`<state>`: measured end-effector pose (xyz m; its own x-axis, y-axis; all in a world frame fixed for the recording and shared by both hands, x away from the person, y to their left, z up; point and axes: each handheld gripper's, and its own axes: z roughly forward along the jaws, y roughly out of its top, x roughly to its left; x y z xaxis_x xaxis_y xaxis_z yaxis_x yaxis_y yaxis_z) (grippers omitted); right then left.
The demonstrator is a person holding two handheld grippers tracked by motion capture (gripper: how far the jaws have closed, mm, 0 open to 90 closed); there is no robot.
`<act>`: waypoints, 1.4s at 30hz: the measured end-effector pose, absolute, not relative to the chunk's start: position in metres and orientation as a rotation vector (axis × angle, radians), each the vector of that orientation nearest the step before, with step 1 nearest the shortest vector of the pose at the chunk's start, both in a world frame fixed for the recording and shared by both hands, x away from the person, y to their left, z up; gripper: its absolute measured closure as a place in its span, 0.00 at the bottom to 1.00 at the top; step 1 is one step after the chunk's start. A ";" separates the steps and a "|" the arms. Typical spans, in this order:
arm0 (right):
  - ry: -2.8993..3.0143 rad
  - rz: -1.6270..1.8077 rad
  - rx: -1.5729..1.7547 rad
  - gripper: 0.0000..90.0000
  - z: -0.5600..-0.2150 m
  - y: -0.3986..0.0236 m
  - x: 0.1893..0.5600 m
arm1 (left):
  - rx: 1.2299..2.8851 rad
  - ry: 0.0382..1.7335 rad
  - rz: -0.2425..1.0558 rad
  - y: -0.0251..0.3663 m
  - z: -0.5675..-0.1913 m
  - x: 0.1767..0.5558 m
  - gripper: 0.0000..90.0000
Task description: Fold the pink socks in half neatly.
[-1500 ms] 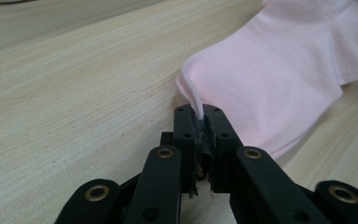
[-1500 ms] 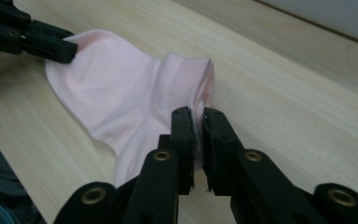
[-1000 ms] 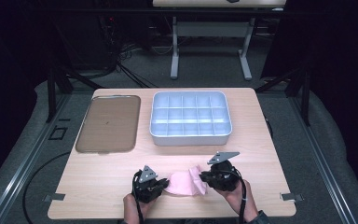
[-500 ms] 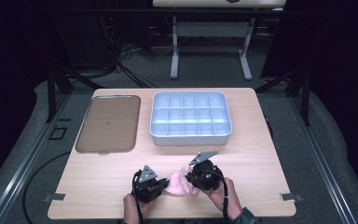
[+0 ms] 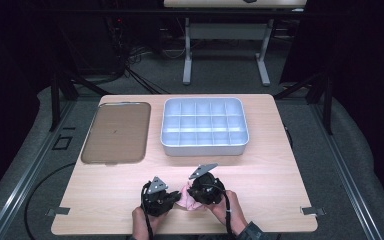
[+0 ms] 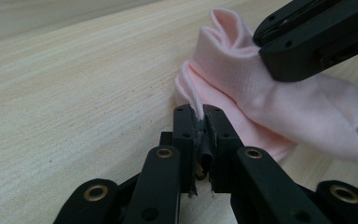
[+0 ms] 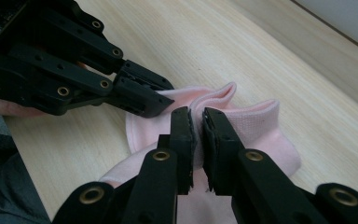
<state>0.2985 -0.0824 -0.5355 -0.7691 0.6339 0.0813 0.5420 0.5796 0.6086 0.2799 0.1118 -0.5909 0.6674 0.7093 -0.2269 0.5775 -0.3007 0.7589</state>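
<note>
A pale pink sock [image 5: 184,203] lies bunched on the wooden table near its front edge, between my two grippers. My left gripper [image 5: 175,200] is shut on a thin edge of the sock [image 6: 242,88], with the fabric pinched at its fingertips [image 6: 199,112]. From the right, my right gripper [image 5: 191,195] is shut on a raised fold of the sock [image 7: 261,126], its tips [image 7: 196,115] clamped on the cloth. The two grippers stand close together, tips nearly meeting. In the right gripper view the left gripper [image 7: 140,95] reaches in from the upper left.
A grey tray [image 5: 204,150] with several compartments sits at the back middle of the table. To its left lies a flat brown tray [image 5: 115,132]. The person's hands come in over the front edge. Bare wood lies to the right and left.
My right gripper has moved left toward the left gripper, taking its part of the sock along, so the sock is now folded and bunched. The left gripper has stayed in place.
</note>
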 end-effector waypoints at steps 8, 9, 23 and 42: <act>2.711 1.056 0.984 0.73 -0.540 -0.086 0.302 | 1.998 0.998 0.190 0.112 -0.591 0.280 0.93; 2.704 1.081 0.989 0.70 -0.539 -0.089 0.302 | 1.998 0.998 0.191 0.112 -0.591 0.280 0.93; 2.684 1.109 1.023 0.62 -0.534 -0.106 0.298 | 1.999 1.000 0.192 0.112 -0.591 0.280 0.93; 2.706 0.901 0.980 0.90 -0.561 -0.082 0.298 | 1.975 1.024 0.196 0.118 -0.590 0.279 0.81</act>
<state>0.2980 -0.0816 -0.5615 -0.7817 0.6185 0.0804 0.5433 0.6119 0.5748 0.2793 0.1178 -0.5904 0.6481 0.7239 -0.2365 0.5858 -0.2753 0.7623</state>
